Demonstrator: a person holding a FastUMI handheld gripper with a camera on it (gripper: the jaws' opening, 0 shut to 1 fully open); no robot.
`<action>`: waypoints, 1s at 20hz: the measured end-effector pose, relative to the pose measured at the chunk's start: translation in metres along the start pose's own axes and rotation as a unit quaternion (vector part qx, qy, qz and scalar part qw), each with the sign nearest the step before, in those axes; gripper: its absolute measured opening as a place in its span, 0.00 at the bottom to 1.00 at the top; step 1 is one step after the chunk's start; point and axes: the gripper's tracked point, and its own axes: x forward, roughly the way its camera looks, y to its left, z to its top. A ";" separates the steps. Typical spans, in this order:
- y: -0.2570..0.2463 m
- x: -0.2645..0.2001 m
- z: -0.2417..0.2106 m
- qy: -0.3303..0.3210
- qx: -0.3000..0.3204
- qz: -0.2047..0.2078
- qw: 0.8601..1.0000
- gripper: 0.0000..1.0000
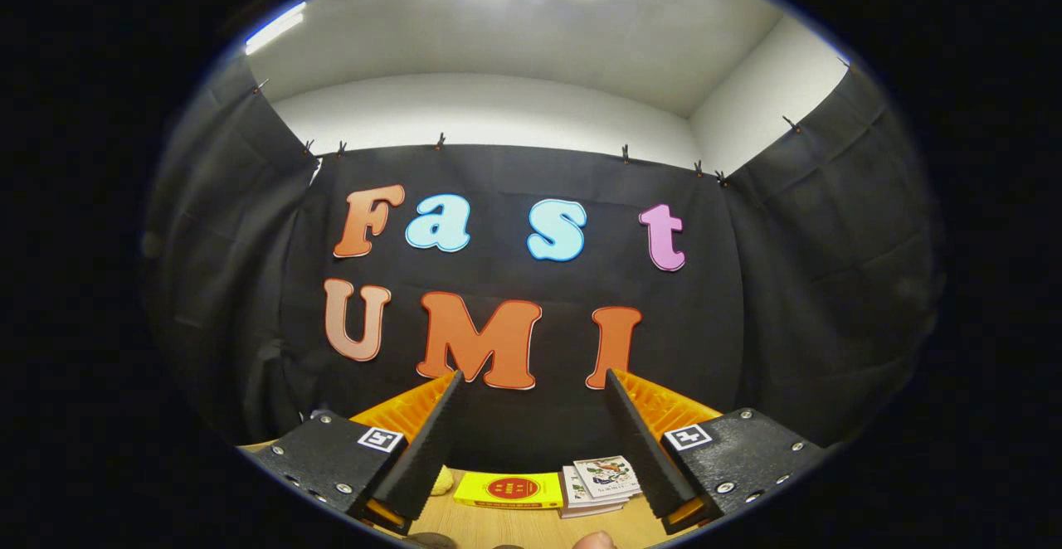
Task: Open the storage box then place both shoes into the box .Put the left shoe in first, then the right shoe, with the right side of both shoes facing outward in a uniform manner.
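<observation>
Pointing up at the booth wall, the hand-held gripper is hanging released, its fingers gripping nothing; I cannot see storage box or shoes, probably lying lower, nearer than the yellow box on the surface.

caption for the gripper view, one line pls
Open gripper raised toward booth wall; yellow box and booklet stack on the table below.

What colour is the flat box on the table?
Yellow with a red emblem, gripper view, between the open fingers.
</observation>
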 end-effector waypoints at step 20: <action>0.096 -0.019 -0.114 0.159 0.017 0.133 0.978 0.99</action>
